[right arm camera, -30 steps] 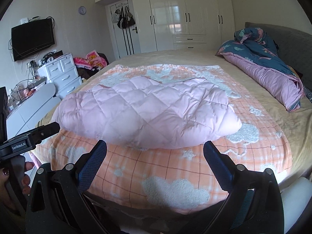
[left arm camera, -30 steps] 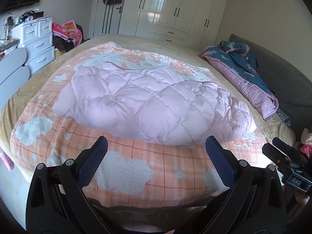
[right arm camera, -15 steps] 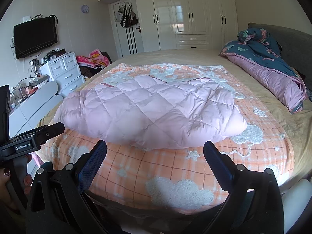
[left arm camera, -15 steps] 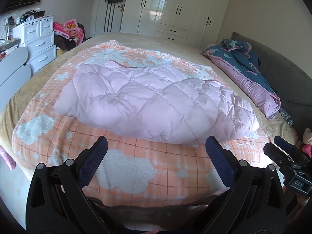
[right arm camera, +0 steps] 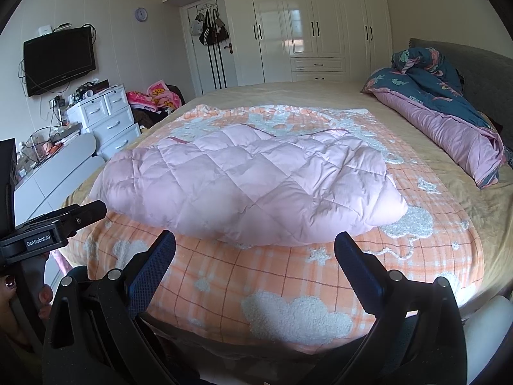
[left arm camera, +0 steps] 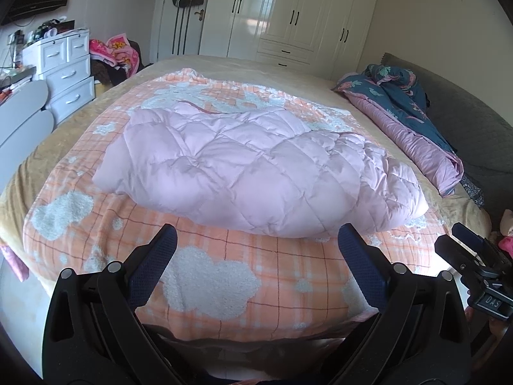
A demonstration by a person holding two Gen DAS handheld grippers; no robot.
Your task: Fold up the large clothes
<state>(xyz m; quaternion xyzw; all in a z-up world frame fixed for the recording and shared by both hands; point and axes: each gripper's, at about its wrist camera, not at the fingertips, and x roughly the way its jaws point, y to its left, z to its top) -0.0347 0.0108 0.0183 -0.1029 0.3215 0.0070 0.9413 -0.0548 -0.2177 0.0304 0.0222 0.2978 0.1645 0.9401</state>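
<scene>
A pink quilted puffer coat (left arm camera: 256,166) (right arm camera: 250,186) lies folded in a thick bundle on the orange checked blanket (left arm camera: 208,276) (right arm camera: 288,276) covering the bed. My left gripper (left arm camera: 256,240) hangs open over the blanket's near edge, short of the coat, with nothing between its blue fingers. In the right wrist view, my right gripper (right arm camera: 255,240) is open too, just short of the coat's near hem. Each gripper shows at the side of the other's view: the right one (left arm camera: 474,263), the left one (right arm camera: 54,227), which a hand (right arm camera: 12,295) holds.
A rolled blue and pink duvet (left arm camera: 410,118) (right arm camera: 449,118) lies along the bed's right side by a grey headboard (right arm camera: 474,64). White drawers (left arm camera: 64,70) and a pile of clothes (right arm camera: 157,96) stand at the left. White wardrobes (right arm camera: 314,25) line the far wall.
Both grippers have drawn back and risen slightly, so the coat sits a little farther off in both views. Both stay open. The coat has not moved.
</scene>
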